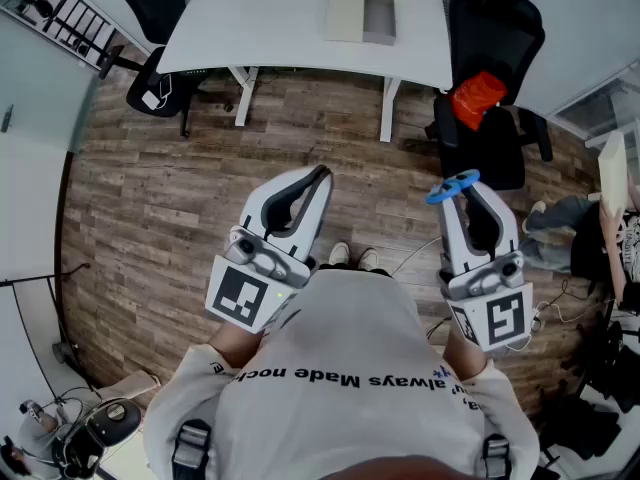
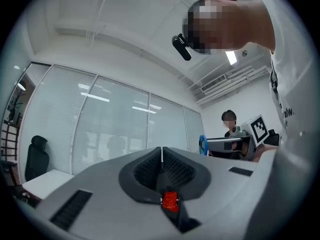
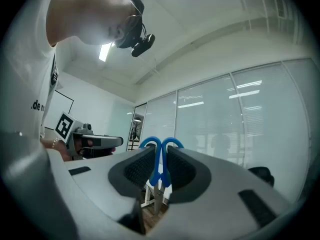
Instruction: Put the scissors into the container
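Floor (image 1: 180, 198): wood planks, an open stretch between the person and the worktop.
Worktop (image 1: 270, 28): white and well ahead. It carries the container, so the scissors must be carried across.
Container (image 1: 380, 20): grey open box on the worktop, just beside a pale flat sheet. I cannot tell what is inside.
Left hand-held gripper (image 1: 318, 176): jaws pressed together on nothing, held by the chest, probably idle.
Right hand-held gripper (image 1: 468, 190): clamped on the scissors, level and near the body, as if for carrying.
Scissors (image 1: 452, 187): blue loops poke past the jaw tips and the blades are tucked back between the pads. They are well apart from the container.
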A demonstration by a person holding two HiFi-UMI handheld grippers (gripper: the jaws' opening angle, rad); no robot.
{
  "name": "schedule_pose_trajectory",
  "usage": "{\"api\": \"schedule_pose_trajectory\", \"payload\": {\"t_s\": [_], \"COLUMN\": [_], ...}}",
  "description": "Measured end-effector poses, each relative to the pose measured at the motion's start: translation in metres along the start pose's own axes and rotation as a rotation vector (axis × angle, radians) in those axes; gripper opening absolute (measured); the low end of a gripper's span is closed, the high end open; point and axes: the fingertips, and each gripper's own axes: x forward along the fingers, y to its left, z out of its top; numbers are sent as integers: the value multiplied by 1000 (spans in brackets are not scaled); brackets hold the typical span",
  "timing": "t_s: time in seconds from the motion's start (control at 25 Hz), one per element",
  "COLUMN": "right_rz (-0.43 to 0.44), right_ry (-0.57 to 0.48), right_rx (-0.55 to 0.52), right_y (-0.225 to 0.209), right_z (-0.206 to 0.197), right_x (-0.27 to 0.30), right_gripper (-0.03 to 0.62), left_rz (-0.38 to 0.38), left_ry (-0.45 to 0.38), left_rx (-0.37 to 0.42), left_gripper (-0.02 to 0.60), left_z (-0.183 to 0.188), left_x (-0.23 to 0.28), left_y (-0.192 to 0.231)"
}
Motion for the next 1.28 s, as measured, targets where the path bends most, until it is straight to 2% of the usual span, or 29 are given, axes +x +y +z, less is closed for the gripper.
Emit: {"api": "schedule_pose_trajectory", "payload": {"t_s": [0.24,0.76,1.28], "right_rz": [-4,-45,-45], "right_ry": [-19,-7,-6], "right_rx": [44,17,17], "right_y": [10,25,-10], "right_z": [0,-5,-13], "right_x": [12,26,46], "right_gripper": [87,86,86], "left_rz": [-7,-36,-37], "left_ry": [5,-6,4], "left_rx": [-8,-17,-16], "left_gripper": [26,26,26], "left_z": [-2,0,-11], "left_x": [-10,-21,14], "left_y": [15,35,47]}}
